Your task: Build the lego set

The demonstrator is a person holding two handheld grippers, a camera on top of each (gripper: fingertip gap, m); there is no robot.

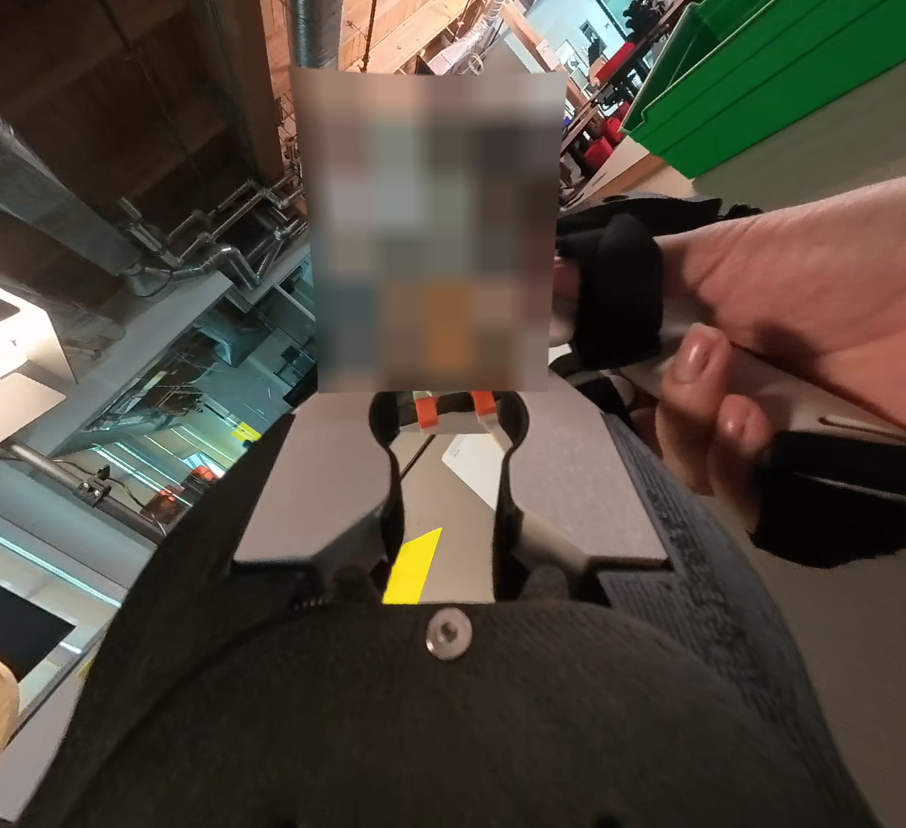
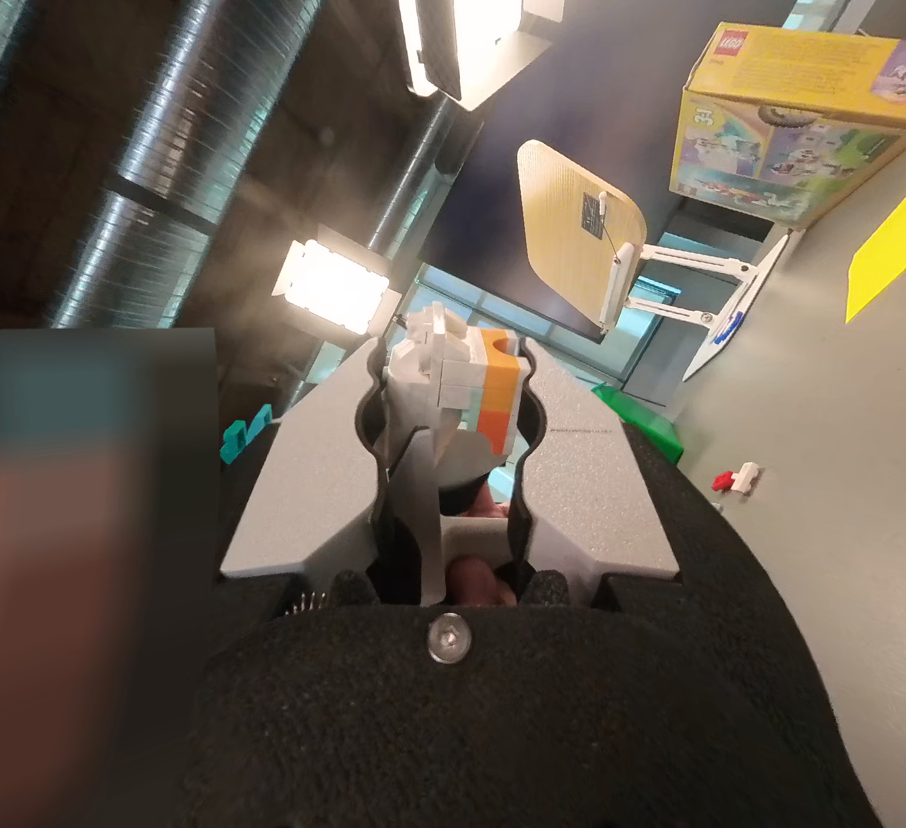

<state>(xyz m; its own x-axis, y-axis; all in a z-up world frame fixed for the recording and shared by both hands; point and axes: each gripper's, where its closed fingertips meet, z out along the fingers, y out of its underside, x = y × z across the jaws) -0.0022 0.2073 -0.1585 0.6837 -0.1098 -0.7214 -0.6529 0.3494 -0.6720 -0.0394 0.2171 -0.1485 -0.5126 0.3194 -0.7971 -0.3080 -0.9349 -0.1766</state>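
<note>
Our right tongs (image 2: 453, 387) clamp the model (image 2: 470, 380); our left tongs (image 1: 448, 417) also pinch it.

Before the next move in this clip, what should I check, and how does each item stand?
1. Right gripper holds the lego assembly: ok, both fingers press its sides.
2. Left gripper holds the white-and-orange part at its tips: cannot tell, a mosaic patch covers the fingertips.
3. That part belongs to the same assembly: cannot tell.
4. Loose red-and-white bricks lie on the grey table, apart from the grippers: ok.
5. Lego box stands far from the grippers: ok.
</note>
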